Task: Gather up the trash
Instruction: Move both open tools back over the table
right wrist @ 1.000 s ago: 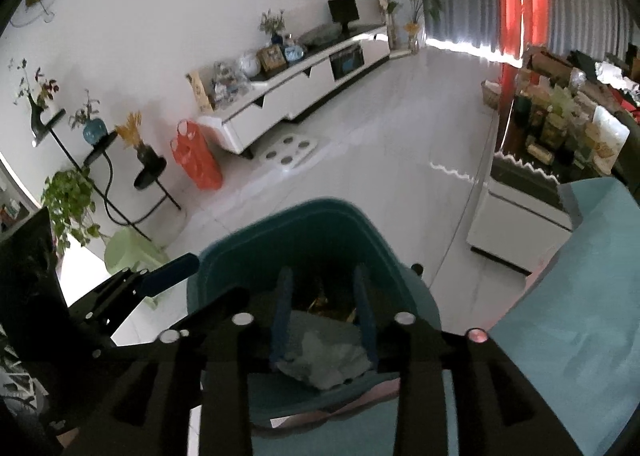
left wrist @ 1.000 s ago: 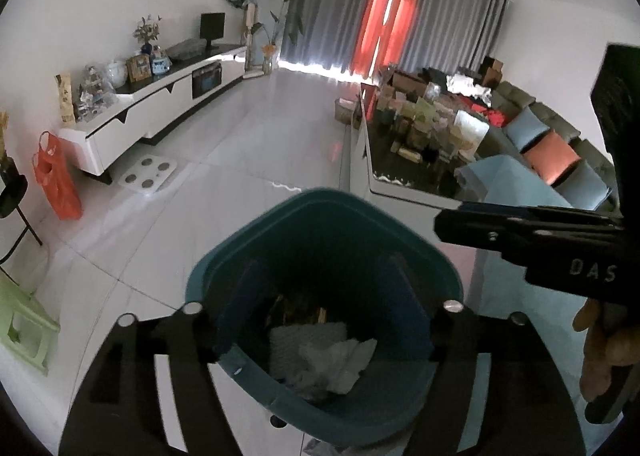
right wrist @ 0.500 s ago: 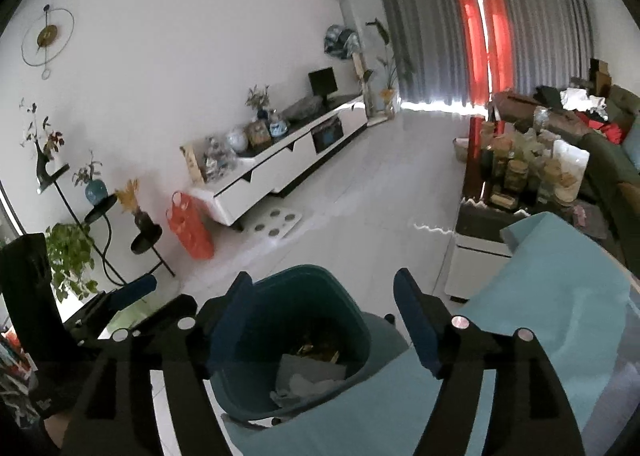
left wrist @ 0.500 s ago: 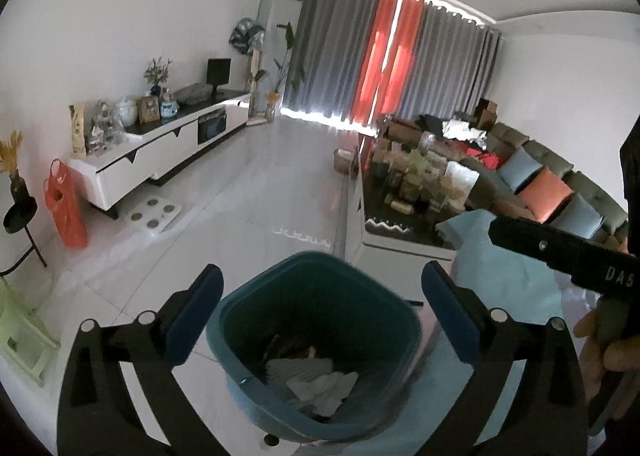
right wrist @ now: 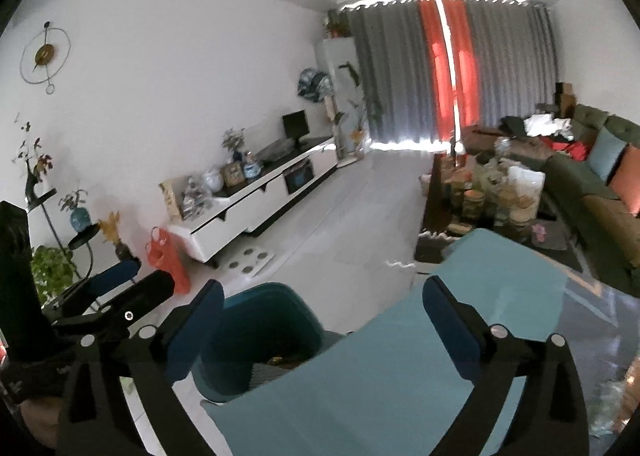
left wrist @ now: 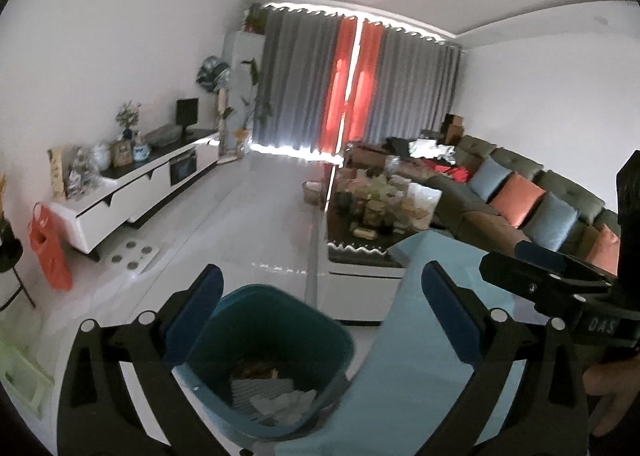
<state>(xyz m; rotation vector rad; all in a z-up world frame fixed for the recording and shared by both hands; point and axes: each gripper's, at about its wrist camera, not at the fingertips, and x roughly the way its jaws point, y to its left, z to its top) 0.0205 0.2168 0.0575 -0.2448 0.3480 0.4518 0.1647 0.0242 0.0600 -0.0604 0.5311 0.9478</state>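
Both tongs held above bin [left wrist: 276, 320], left tongs [left wrist: 320, 308] wide, right tongs [right wrist: 320, 316] opening, empty

A pale, glossy tiled floor [left wrist: 248, 216] carries a teal plastic waste bin [left wrist: 276, 320] standing just beside the near edge of a table covered with a light blue cloth [right wrist: 400, 368]; crumpled white paper [left wrist: 280, 400] lies inside the bin. Along the floor's left wall stands a long white media cabinet [left wrist: 132, 196], with an orange bag [left wrist: 50, 252] at its near end. A dark, cluttered coffee table [left wrist: 368, 232] stands beyond the blue cloth.
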